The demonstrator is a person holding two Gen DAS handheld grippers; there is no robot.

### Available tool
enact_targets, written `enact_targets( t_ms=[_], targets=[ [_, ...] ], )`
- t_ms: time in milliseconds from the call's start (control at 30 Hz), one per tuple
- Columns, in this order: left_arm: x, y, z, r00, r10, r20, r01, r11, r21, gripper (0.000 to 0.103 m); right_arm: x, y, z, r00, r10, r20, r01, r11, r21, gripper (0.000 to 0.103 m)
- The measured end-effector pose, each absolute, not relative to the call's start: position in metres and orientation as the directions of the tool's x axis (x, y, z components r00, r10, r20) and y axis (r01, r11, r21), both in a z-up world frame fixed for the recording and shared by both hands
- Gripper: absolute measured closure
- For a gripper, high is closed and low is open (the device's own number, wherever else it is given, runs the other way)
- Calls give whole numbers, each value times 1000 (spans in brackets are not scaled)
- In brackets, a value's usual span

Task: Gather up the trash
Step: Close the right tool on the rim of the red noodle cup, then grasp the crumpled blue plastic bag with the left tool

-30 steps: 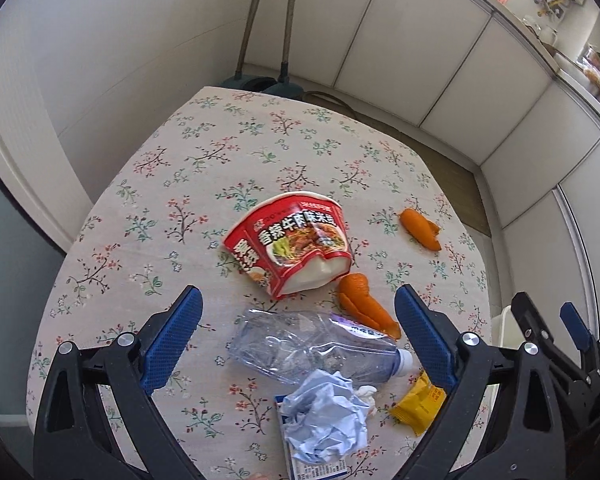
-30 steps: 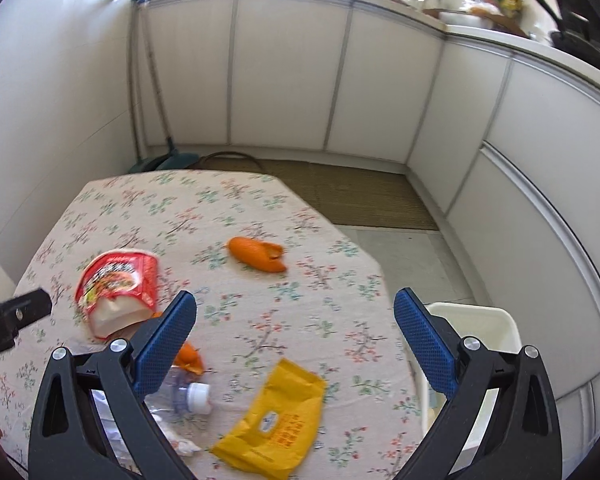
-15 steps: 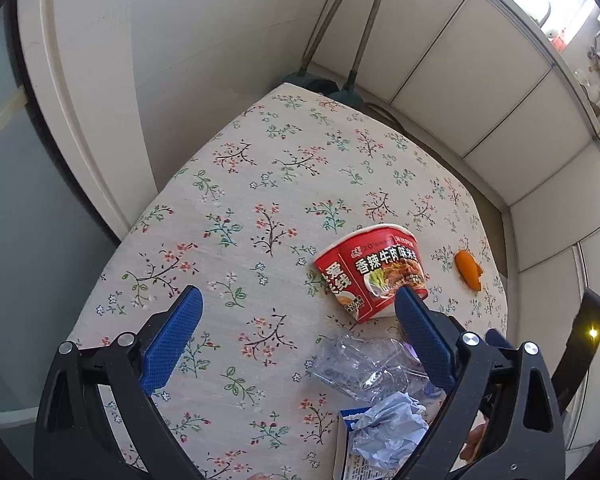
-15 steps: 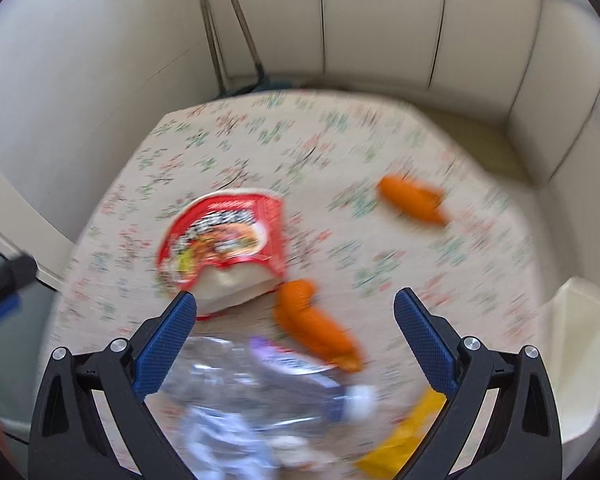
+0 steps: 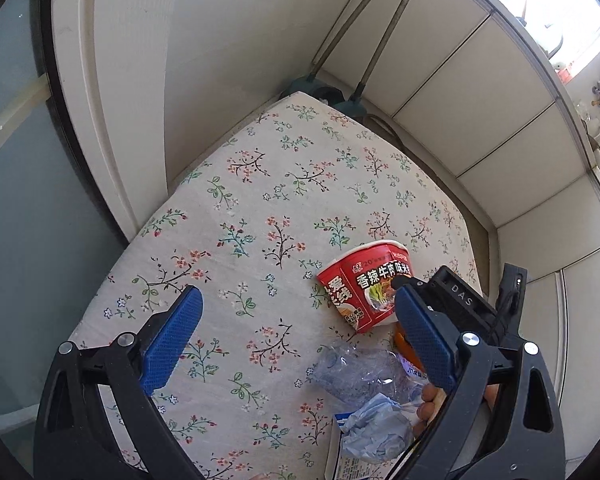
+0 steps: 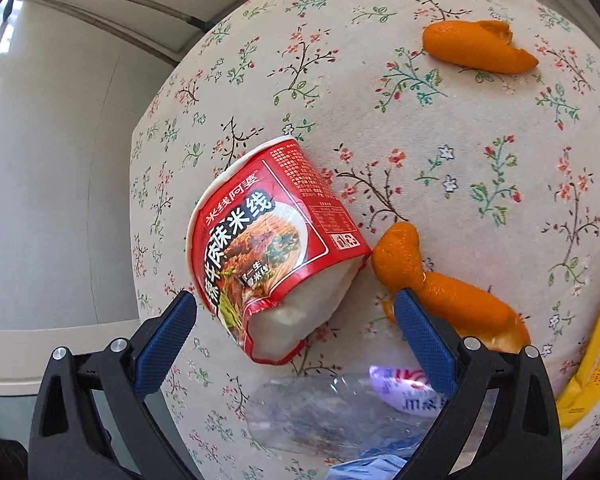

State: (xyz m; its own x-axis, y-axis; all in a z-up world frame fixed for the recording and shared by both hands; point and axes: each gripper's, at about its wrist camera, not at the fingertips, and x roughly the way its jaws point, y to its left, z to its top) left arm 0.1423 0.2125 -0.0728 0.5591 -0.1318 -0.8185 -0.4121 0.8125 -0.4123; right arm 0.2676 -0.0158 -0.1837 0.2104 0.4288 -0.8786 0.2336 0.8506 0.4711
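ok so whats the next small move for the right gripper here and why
Probably ease the right gripper forward and down around the red noodle cup. Its jaws are open and empty, and the cup lies on its side on the table, already partly between the fingers. The left gripper hangs open over bare cloth.

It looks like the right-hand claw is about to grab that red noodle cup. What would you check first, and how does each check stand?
1. Right gripper open: ok.
2. Noodle cup lined up between its fingers: ok, its base sits there.
3. Cup lying on its side, dented: ok to pinch, likely soft.
4. Orange peel clear of the cup: not ok, it touches the base and the right finger.
5. Left gripper open, away from the cup: ok.
6. Bin within reach: cannot tell.
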Motion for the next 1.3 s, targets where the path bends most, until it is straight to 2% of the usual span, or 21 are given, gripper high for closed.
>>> enact_targets(
  t_ms=[133, 167, 200, 267, 333, 433, 700, 967, 1300],
  targets=[
    [142, 215, -74, 556, -145, -818, -418, 802, -427, 10, 275, -1, -197, 162, 445, -881, 249, 846, 472, 8],
    [142, 215, -73, 556, -146, -818, -420, 800, -428, 10, 276, 2, -201, 157, 447, -881, 256, 843, 473, 14],
    [142, 216, -73, 557, -146, -818, -421, 799, -429, 10, 278, 4, -204, 160, 447, -880, 256, 842, 474, 30],
    [141, 217, -72, 559, -148, -816, -420, 798, -433, 10, 278, 5, -205, 181, 477, -860, 246, 825, 510, 36],
    [141, 216, -71, 561, -151, -814, -418, 797, -436, 10, 276, 5, -198, 212, 480, -851, 212, 827, 520, 50],
    [142, 212, -70, 560, -155, -813, -414, 798, -438, 10, 274, 2, -179, 258, 489, -833, 158, 829, 536, 58],
    [144, 198, -72, 537, -172, -826, -388, 819, -423, 10, 251, -36, -129, 393, 435, -810, 61, 867, 495, 58],
    [143, 148, -107, 276, -231, -933, -233, 926, -298, 10, 200, -104, -87, 503, 387, -773, 39, 883, 468, 58],
    [124, 122, -153, 136, -334, -933, -271, 893, -360, 10, 142, -165, -54, 590, 339, -733, 47, 892, 451, 58]
  ],
)
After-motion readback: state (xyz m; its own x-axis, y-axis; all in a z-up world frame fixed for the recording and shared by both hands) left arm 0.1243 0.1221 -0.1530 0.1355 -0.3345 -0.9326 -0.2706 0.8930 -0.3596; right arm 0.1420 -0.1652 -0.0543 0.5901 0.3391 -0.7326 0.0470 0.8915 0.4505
